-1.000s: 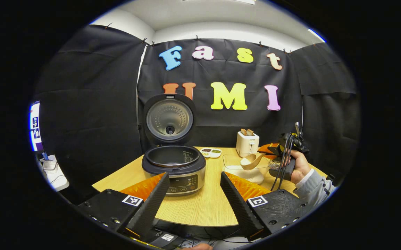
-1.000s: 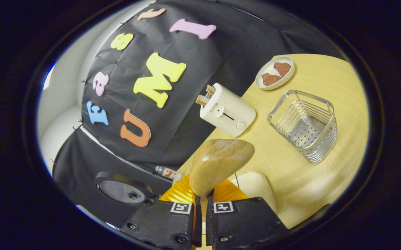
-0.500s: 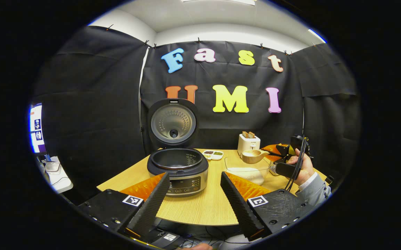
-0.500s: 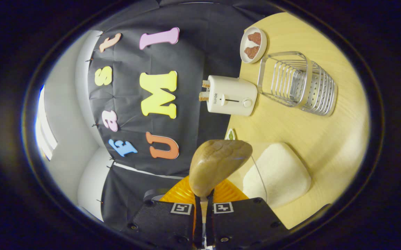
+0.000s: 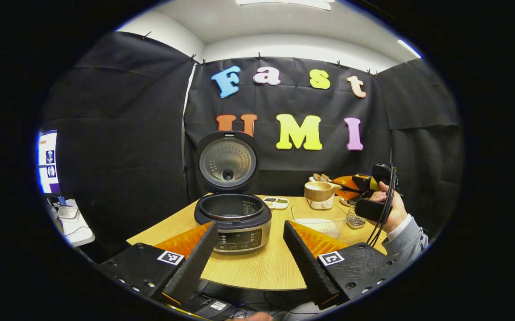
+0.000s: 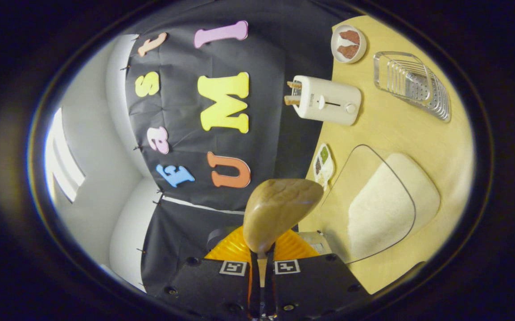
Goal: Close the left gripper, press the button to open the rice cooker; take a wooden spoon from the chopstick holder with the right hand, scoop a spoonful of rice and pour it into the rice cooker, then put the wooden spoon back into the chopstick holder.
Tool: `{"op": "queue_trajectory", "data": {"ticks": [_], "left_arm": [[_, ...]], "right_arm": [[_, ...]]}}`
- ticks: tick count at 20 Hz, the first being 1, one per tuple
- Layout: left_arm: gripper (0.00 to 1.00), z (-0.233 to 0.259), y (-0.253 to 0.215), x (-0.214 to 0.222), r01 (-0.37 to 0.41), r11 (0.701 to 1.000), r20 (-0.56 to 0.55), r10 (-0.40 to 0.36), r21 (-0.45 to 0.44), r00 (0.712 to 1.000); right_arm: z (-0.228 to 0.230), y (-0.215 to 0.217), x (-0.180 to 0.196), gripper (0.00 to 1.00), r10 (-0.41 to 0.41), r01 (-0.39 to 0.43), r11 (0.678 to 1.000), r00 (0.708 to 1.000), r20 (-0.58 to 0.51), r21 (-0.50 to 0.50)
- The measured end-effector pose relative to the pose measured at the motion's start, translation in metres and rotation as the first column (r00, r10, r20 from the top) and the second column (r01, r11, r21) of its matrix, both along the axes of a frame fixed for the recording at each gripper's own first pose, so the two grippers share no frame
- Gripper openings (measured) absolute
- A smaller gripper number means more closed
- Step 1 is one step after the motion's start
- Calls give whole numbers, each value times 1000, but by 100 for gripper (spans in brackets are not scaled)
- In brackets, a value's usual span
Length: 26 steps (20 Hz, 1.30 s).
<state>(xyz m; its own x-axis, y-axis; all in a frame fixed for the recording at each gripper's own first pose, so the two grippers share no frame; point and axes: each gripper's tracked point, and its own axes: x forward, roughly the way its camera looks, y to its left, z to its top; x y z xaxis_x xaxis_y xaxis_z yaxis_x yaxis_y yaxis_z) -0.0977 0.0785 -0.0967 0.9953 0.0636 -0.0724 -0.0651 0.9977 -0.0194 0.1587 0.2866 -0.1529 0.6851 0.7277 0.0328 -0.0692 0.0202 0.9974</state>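
Observation:
The rice cooker (image 5: 232,218) stands on the wooden table with its lid (image 5: 227,160) swung up and its dark pot bare. My left gripper (image 5: 249,224) hovers open before the cooker's front panel, holding nothing. A wooden spoon (image 5: 320,191) hangs level above the glass bowl of rice (image 5: 319,220), right of the cooker. My right gripper (image 5: 351,187), carried by a hand (image 5: 389,207), is shut on its handle. In the right gripper view, rolled sideways, the spoon's rounded back (image 6: 279,211) hides its hollow above my right gripper (image 6: 261,256). The rice bowl (image 6: 382,200) lies beside it.
A wire chopstick holder (image 6: 413,84) stands empty near a white toaster (image 6: 326,100) and a plate of reddish pieces (image 6: 348,42). A small divided dish (image 5: 276,203) sits behind the cooker. The table's front edge runs just beyond my left fingers.
The right gripper has lifted the spoon out of the rice bowl, levelled it and raised it to toaster height. The left gripper has drifted back a little and stays open.

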Motion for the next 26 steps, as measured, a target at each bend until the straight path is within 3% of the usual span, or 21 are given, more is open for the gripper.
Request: {"op": "queue_trajectory", "data": {"ticks": [4,10,13,16,20,21,24,26], "left_arm": [[94,2,14,-6,-9,1000,12,9,-2,1000],[94,-10,40,-14,-33,999,4,33,-27,999],[94,-15,45,-16,-34,998,-1,34,-45,999],[94,-21,53,-19,-49,998,-11,48,-41,999],[94,-18,55,-29,-51,999,-3,51,-15,999],[94,-17,55,-31,-52,999,5,52,-10,999],[94,-17,54,-36,-41,999,16,42,-2,999],[94,-21,58,-37,-47,999,13,47,8,999]], "right_arm": [[31,34,-1,9,45,-44,999,999,25,-25],[65,91,-2,9,75,-54,985,990,122,-166],[69,123,-3,9,97,-46,958,981,169,-284],[66,152,-5,9,136,-31,907,965,225,-420],[57,183,-6,10,195,15,810,936,293,-586],[55,190,-5,14,212,32,783,925,315,-621],[45,207,0,9,247,83,706,902,354,-704],[41,216,2,10,262,106,678,890,374,-728]]}}
